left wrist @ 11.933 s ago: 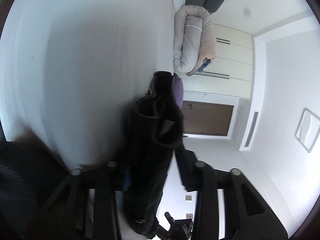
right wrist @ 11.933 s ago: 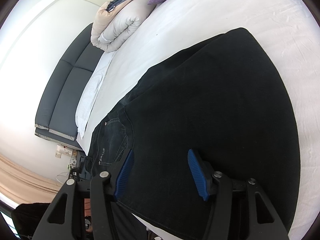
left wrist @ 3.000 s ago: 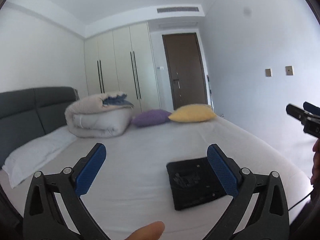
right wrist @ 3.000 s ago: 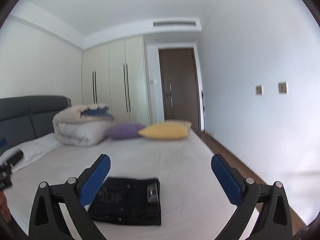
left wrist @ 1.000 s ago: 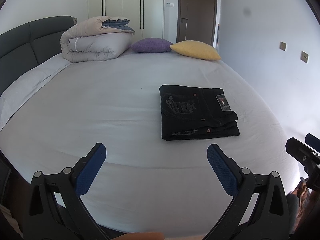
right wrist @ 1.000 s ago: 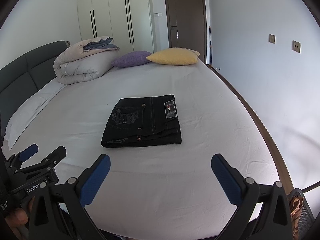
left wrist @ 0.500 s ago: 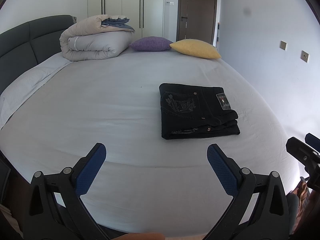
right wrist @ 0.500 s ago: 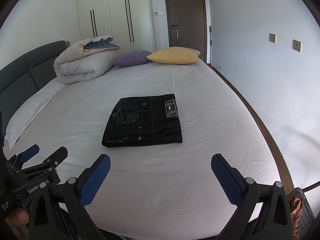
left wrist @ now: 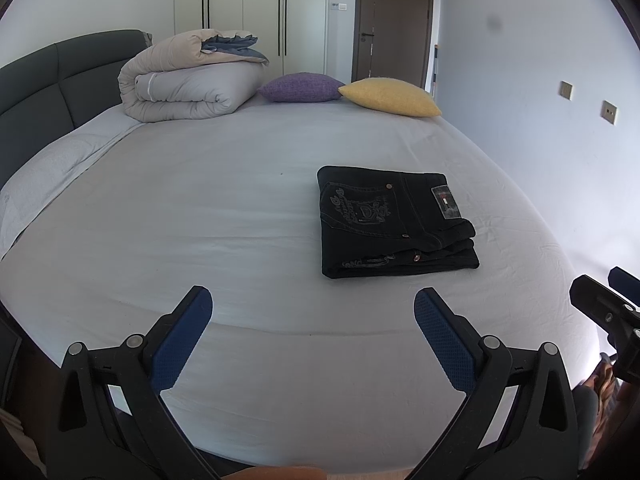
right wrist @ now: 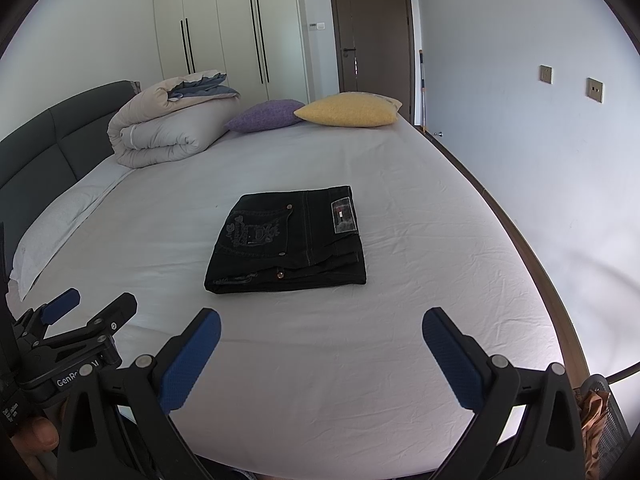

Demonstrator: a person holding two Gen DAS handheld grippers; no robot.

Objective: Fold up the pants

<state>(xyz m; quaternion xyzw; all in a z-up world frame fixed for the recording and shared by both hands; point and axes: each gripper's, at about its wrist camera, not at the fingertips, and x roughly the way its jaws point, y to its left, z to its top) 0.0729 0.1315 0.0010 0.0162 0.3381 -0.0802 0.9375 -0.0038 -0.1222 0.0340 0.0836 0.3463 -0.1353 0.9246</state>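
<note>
Left gripper (left wrist: 312, 312) and right gripper (right wrist: 320, 332) gape wide (2 fingers apart), empty.

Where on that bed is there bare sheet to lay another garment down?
Bare sheet lies left of the folded black pants, toward the white pillow, and between the pants and the cushions. The far end is crowded: rolled duvet, purple cushion, yellow cushion.
</note>
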